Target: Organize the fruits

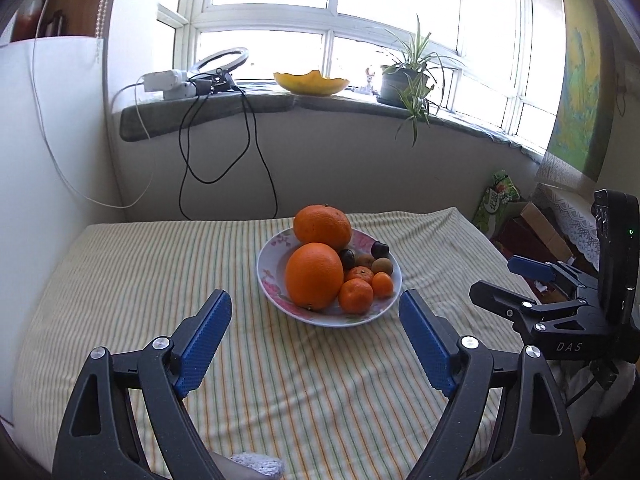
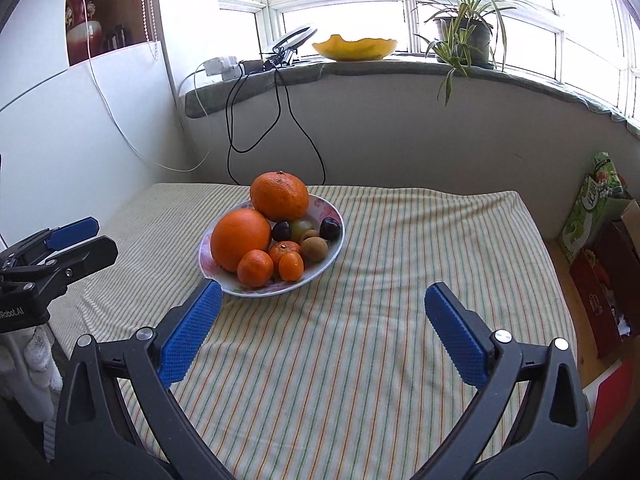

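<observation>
Fruit all piled on plate [image 1: 267,276], worktop [image 1: 160,280] otherwise bare.
Left hand-held gripper [image 1: 315,306] and right hand-held gripper [image 2: 323,298] wide open, empty, short of plate; sorting seemingly unstarted or finished.

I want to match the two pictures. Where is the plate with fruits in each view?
Left wrist view: the plate lies at centre, ahead of the open left tool, on the striped cloth.
Right wrist view: the plate lies left of centre, by the left fingertip of the open right tool.
Shared landmark: the yellow bowl on the windowsill.
</observation>
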`<state>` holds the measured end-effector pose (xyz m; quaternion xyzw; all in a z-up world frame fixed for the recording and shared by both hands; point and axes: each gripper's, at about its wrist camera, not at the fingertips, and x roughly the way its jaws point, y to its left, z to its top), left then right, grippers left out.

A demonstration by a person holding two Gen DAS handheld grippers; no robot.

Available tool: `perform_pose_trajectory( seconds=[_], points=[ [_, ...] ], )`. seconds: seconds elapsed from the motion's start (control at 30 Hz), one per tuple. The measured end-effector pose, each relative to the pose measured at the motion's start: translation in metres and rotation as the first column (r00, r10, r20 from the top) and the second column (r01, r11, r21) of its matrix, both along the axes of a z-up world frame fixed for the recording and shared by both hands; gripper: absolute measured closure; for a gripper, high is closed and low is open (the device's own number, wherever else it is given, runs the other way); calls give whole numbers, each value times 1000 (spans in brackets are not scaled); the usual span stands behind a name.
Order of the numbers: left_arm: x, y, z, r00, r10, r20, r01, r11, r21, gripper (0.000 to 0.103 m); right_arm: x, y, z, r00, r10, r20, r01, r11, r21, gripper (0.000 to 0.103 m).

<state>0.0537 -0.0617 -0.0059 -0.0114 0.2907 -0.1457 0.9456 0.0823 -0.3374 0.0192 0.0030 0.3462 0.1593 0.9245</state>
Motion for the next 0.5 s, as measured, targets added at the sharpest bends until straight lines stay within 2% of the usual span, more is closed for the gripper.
perform_pose_trajectory(
  seconds=[0.5],
  points=[
    [-9, -3, 3, 1000, 4, 12, -4, 1000, 8, 17, -7, -2, 2, 1000, -1, -2, 1, 1000, 19, 0]
  ],
)
